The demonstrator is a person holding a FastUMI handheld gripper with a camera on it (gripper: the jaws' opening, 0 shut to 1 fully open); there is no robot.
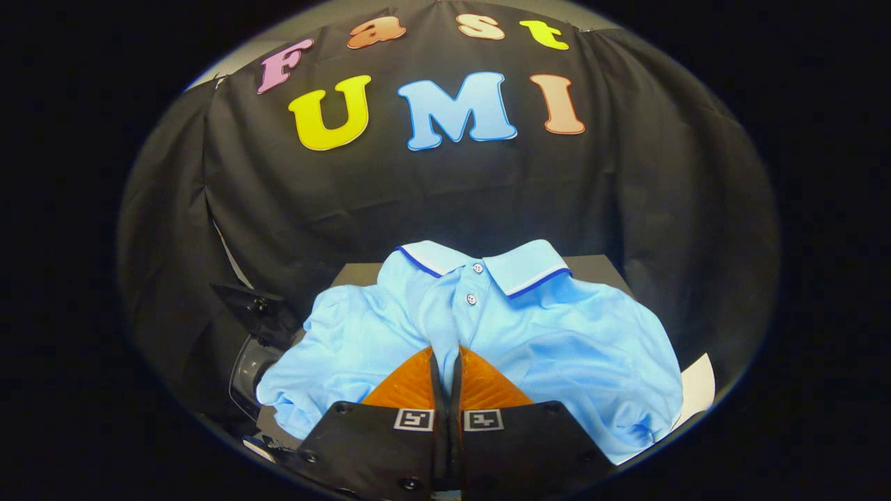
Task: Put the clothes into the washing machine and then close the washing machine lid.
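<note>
One light-blue polo shirt (529,327) is lying on the bench (598,266); the claw (445,355), fingers together, is hovering over it.

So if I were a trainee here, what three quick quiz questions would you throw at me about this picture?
1. True or false: the gripper has its two fingers spread wide apart.
2. Which garment lies just ahead of the fingers? A) a red towel B) a light blue polo shirt C) a pair of jeans
3. Fill in: the shirt's collar points ____ from the gripper, toward the booth's black cloth wall.

Key
1. False: the fingers are closed together, tips over the shirt's front; whether they pinch any fabric cannot be told.
2. B
3. away
</note>
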